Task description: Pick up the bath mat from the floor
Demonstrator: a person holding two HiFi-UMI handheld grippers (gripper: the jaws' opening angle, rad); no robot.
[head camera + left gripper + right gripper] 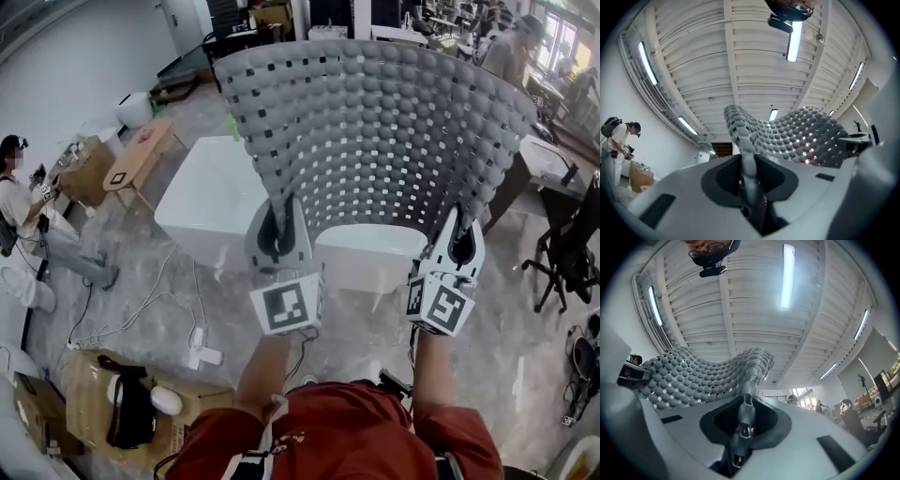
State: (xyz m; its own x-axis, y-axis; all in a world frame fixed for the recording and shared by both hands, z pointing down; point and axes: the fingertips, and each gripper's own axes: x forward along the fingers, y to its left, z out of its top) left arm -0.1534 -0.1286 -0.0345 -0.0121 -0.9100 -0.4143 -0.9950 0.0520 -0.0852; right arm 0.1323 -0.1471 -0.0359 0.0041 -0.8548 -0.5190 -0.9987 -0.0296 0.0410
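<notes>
holds the mat [375,131] clear of the floor [141,281], fanned out ahead of and above both grippers, well above a white table [211,197]. pinches the near edge at its two ends: left gripper [281,242] drawn narrow on the left corner, right gripper [459,248] drawn narrow on the right corner, with a thin fold of pebbled rubber squeezed between the pads in each gripper view. lies straight out from the jaws on both sides, so neither hand sits nearer; each has its own corner. runs its long axis side to side, from one grip across to the other, and its short axis up and away from the person, far edge topmost. curves rather than hangs flat, bowed between the two grips, the free corners flaring outward past each gripper. looks like the lift is as good as done. probably calls for moving both hands together at the same spacing, since bringing them closer would likely buckle the middle, and losing either pinch would likely leave the whole sheet swinging from the other corner.
</notes>
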